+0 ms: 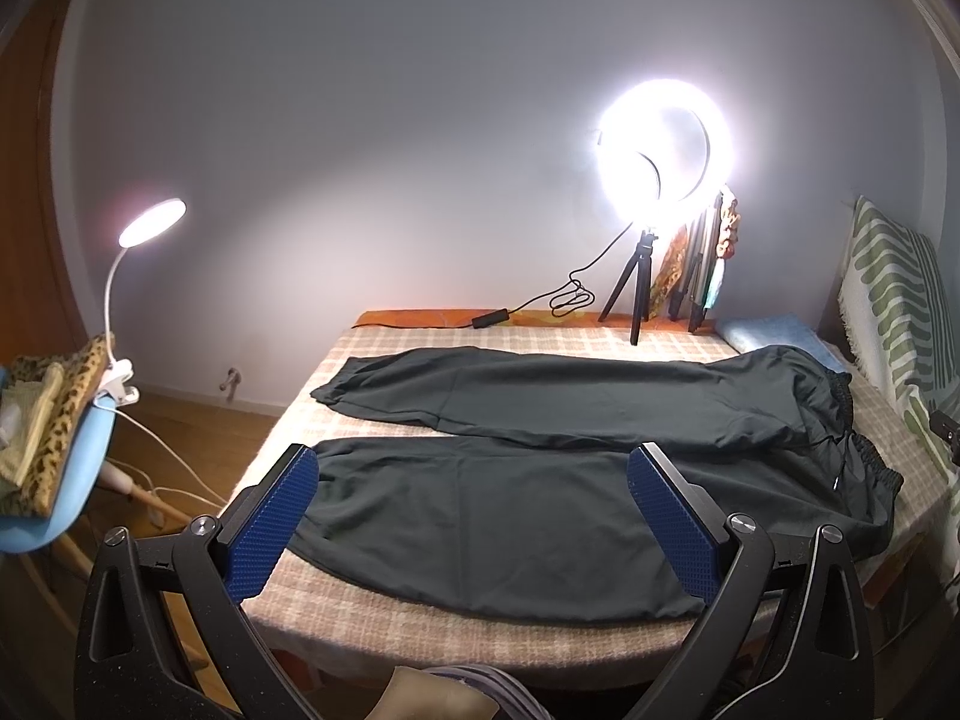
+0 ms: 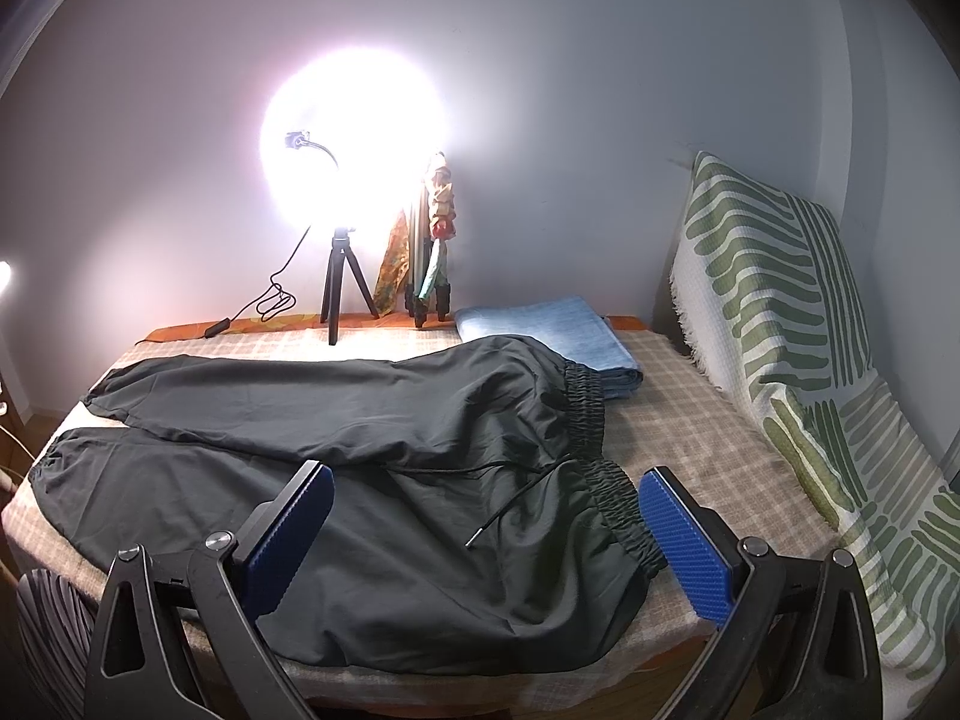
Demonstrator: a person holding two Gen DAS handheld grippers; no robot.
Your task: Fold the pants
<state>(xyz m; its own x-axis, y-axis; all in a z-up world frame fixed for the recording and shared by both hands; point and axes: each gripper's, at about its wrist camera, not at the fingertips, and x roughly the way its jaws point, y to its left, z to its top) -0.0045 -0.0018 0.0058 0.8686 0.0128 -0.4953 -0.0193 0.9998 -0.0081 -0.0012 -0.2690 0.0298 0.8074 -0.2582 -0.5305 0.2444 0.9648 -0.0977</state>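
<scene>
Black pants (image 1: 540,450) lie flat, unfolded, on checked bed cover (image 1: 420,612); legs side by side toward left, elastic waistband (image 2: 600,444) toward right. Left gripper (image 1: 474,516) spread wide, empty, above near leg. Right gripper (image 2: 486,528) spread wide, empty, above waistband end. Ring light (image 1: 666,144) lit at bed's far edge.

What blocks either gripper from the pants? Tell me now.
Nothing visible does. The left gripper and right gripper hang open directly over the black pants, jaws spread. The folded blue towel lies beyond the waistband, clear of both.
</scene>
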